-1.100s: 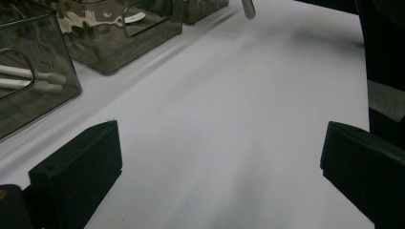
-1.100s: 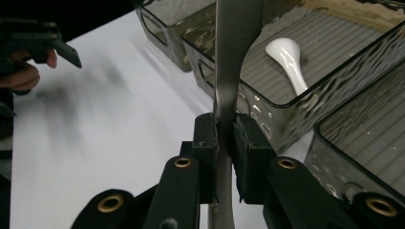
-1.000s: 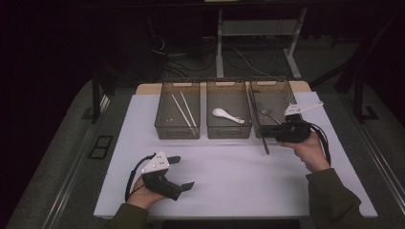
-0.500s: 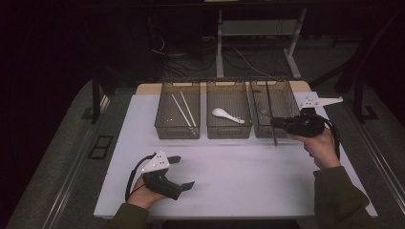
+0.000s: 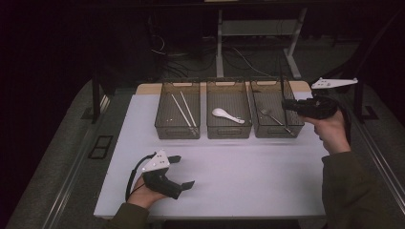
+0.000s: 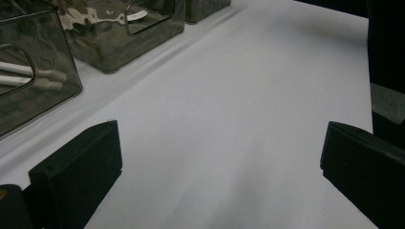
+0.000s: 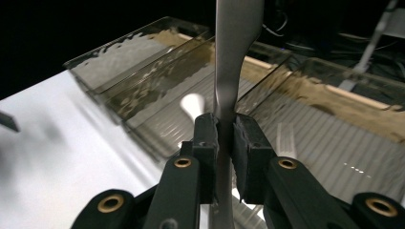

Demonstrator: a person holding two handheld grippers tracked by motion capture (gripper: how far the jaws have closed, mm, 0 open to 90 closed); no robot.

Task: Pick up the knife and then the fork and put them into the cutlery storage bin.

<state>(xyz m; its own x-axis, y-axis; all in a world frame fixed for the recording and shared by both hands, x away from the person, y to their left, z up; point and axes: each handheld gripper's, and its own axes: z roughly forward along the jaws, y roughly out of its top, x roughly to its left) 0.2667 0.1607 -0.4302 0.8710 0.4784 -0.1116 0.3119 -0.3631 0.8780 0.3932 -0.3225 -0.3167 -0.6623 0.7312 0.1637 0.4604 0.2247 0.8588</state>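
At the right of the high view, the right tool (image 5: 286, 106) is clamped on an upright metal utensil (image 7: 229, 90) above the right bin (image 5: 274, 131). The left tool (image 5: 184, 172), lower left, rests on the surface (image 5: 248, 176), jaws apart.

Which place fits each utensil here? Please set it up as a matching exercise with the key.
Things:
1. chopsticks
2. white spoon
3. fork
4. metal utensil

Places:
A. clamped upright in the right tongs
B. lying in the right bin
C. lying in the left bin
D. lying in the middle bin

Pairs: 1-C, 2-D, 3-B, 4-A
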